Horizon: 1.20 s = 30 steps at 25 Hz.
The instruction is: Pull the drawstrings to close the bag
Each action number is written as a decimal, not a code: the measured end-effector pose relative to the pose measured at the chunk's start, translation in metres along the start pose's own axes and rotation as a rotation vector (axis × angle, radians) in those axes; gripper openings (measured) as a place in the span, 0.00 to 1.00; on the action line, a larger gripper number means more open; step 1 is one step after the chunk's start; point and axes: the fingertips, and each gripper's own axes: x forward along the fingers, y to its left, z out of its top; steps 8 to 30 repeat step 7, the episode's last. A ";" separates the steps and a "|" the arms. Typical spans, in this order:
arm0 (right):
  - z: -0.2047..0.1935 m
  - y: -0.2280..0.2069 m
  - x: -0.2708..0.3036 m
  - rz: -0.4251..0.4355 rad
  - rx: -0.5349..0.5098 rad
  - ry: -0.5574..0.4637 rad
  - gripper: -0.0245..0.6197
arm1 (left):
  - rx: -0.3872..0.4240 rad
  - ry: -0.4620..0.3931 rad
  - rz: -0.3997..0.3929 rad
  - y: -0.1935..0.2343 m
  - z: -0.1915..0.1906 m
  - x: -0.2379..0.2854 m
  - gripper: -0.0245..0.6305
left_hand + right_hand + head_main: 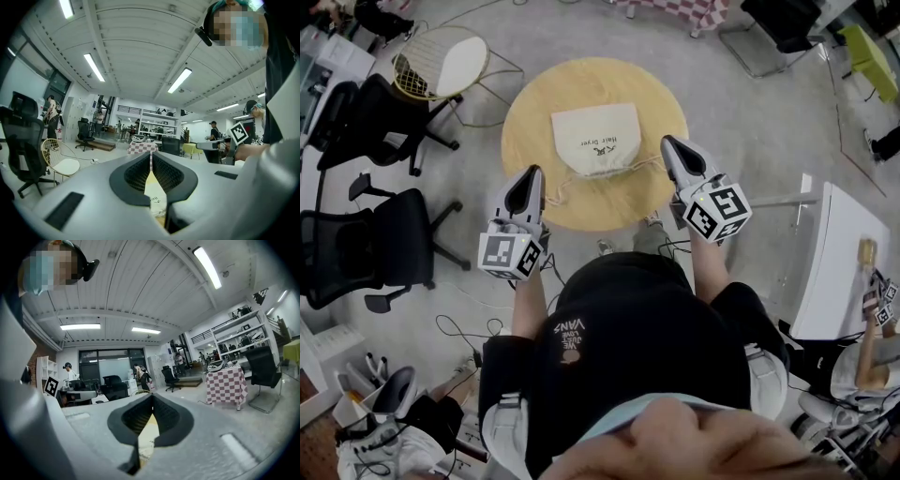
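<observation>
Person's torso (628, 328), black shirt, fills lower centre of head view, both forearms extended fwd.

L to R:
- Far left: black office chairs (366, 239) on floor. Upper left: wire-frame chair (441, 61) w/ white seat, near the worktop (525, 112), which is round and wooden.
- Near-left edge of worktop: left gripper (532, 174), tips pointing twd the bag (596, 139). Left gripper view shows jaws closed, tips meeting, only a hairline slit btwn them. Cannot tell whether any cord is nipped there.
- Worktop centre: bag is cream cloth w/ dark print, lying flat, mouth gathered and facing the person.
- From the mouth, left drawstring (555, 192) runs in a slack curl to a spot just beside left gripper tips. Right drawstring (649, 166) runs out sideways twd right gripper (667, 142).
- Near-right edge of worktop: right gripper sits just beside bag's corner. Right gripper view shows jaws closed, tips together, pale cloth and wood visible thru gap below tips. Cord in grip not determinable.
- Far right: white desk (834, 262), well apart from worktop.
</observation>
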 end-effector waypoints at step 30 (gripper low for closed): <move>-0.007 0.000 0.006 0.001 -0.006 0.012 0.04 | -0.009 0.006 -0.014 0.002 -0.006 0.004 0.07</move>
